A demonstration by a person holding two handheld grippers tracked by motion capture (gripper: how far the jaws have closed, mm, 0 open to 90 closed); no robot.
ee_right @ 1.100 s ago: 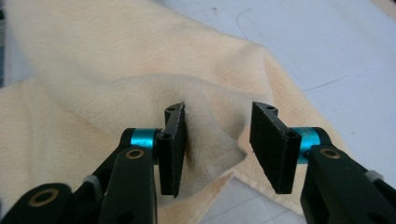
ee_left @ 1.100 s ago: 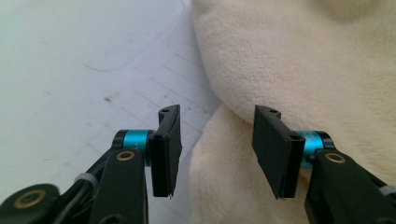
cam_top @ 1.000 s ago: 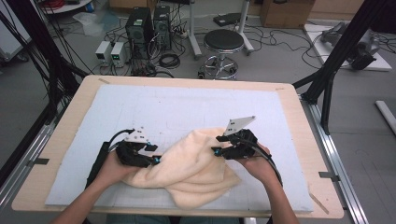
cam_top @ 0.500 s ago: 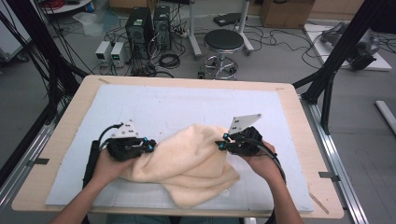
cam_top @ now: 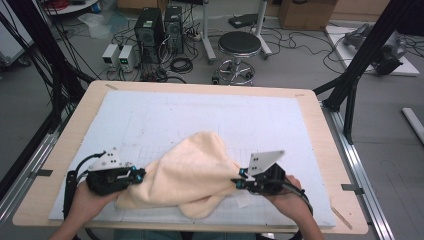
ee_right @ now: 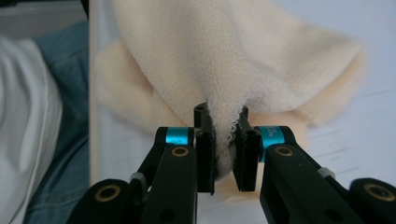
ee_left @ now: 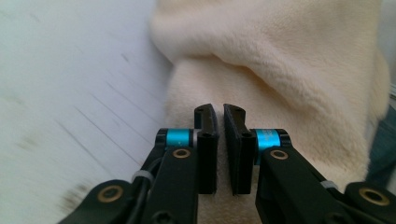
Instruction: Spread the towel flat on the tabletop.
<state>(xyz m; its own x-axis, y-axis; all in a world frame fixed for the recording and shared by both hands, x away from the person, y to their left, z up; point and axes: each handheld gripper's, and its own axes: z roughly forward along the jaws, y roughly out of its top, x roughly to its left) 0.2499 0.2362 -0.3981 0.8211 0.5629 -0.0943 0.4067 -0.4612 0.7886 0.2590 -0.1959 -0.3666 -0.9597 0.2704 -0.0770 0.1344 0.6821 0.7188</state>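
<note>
towel (cam_top: 192, 172) | near edge overhangs mat (cam_top: 200, 107) front | far half bare

Stool (cam_top: 239, 44), computer towers (cam_top: 159, 30) beyond table (cam_top: 320, 125).

A cream fleece towel (cam_top: 192, 177) lies on the pale gridded mat (cam_top: 210, 120) covering the light wooden table (cam_top: 320, 125), toward the near edge. The left gripper (cam_top: 137, 175) sits at its left end, the right gripper (cam_top: 239, 179) at its right end. A round black stool (cam_top: 240, 44) stands beyond the far edge.
</note>
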